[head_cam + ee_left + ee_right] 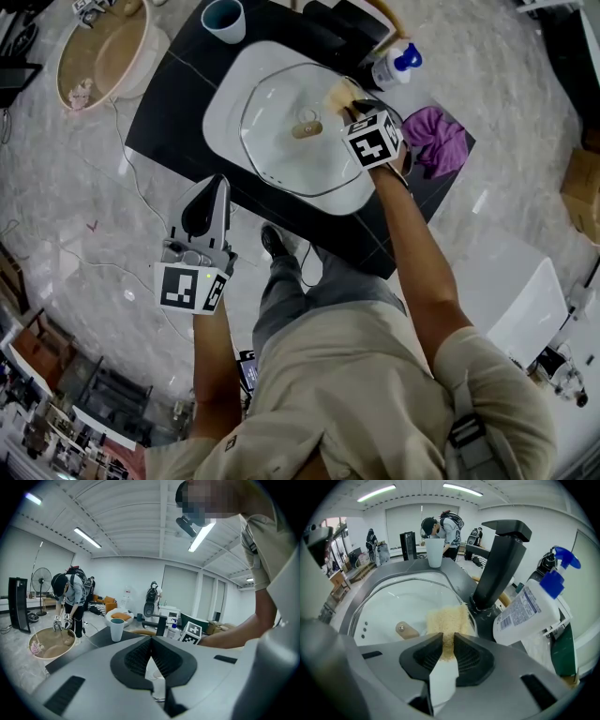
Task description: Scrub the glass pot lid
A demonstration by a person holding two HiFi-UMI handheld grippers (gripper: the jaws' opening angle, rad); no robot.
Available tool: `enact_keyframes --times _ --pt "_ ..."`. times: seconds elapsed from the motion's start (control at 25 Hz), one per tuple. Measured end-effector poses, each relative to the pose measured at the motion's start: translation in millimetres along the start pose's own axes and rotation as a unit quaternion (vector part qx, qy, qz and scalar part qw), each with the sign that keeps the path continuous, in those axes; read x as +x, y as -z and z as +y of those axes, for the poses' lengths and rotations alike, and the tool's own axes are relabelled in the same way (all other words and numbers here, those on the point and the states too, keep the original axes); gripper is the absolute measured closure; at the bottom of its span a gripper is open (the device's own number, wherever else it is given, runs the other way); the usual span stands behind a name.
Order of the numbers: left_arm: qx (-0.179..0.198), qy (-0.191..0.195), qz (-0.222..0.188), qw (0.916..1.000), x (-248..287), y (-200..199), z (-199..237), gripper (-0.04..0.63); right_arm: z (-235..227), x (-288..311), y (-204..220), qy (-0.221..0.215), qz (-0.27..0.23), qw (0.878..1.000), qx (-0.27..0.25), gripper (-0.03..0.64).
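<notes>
Head view: the right gripper (349, 101) is pressing a yellow sponge (337, 92) on the right edge of the glass pot lid (281, 131), which is lying in the sink (223, 103), probably for steadiness. The left gripper (214, 192) is hanging clear of the counter.
Left gripper view: the jaws are meeting, gripping nothing. The glimpse beneath them is unclear.
Right gripper view: the jaws are pinching the sponge's end, freeing its face for scrubbing. The gripper's body is hiding the lid's near rim.

R arm (417, 253) reaches fwd, forearm bare, nearly straight. R gripper (448, 643) at its end, jaws pinched on a yellow sponge (446, 618), marker cube facing up. L arm (216, 370) is bent, held back near the body. L gripper (151, 643) points fwd, jaws together, nothing between them.
</notes>
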State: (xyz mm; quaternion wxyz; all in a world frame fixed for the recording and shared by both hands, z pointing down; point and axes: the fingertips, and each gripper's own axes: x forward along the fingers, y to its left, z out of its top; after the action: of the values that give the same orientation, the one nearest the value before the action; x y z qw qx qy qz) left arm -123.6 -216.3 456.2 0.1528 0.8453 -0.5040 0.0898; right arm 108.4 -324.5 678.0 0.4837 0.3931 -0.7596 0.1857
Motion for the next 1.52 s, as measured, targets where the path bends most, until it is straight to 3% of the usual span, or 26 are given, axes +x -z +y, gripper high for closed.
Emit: enact_keyframes --times 0.24,0.52,0.68,1.16,1.52 --pt "-0.005 -0.009 0.000 0.9999 -9 5 8 0.581 42 12 -10 -0.033 0.002 0.999 -0.021 0.535" --pt "-0.018 -0.029 0.001 0.9994 -27 15 26 0.581 148 27 -44 -0.106 -0.009 0.989 -0.098 0.535" --pt "-0.023 -0.039 0.000 0.9990 -37 18 35 0.581 190 26 -63 -0.125 -0.021 0.983 -0.130 0.537" --pt "-0.024 -0.039 0.000 0.9989 -39 19 40 0.581 197 23 -62 -0.139 -0.020 0.983 -0.118 0.537" --pt "-0.018 -0.023 0.005 0.9996 -26 16 31 0.581 178 15 -35 -0.134 -0.006 0.986 -0.103 0.537"
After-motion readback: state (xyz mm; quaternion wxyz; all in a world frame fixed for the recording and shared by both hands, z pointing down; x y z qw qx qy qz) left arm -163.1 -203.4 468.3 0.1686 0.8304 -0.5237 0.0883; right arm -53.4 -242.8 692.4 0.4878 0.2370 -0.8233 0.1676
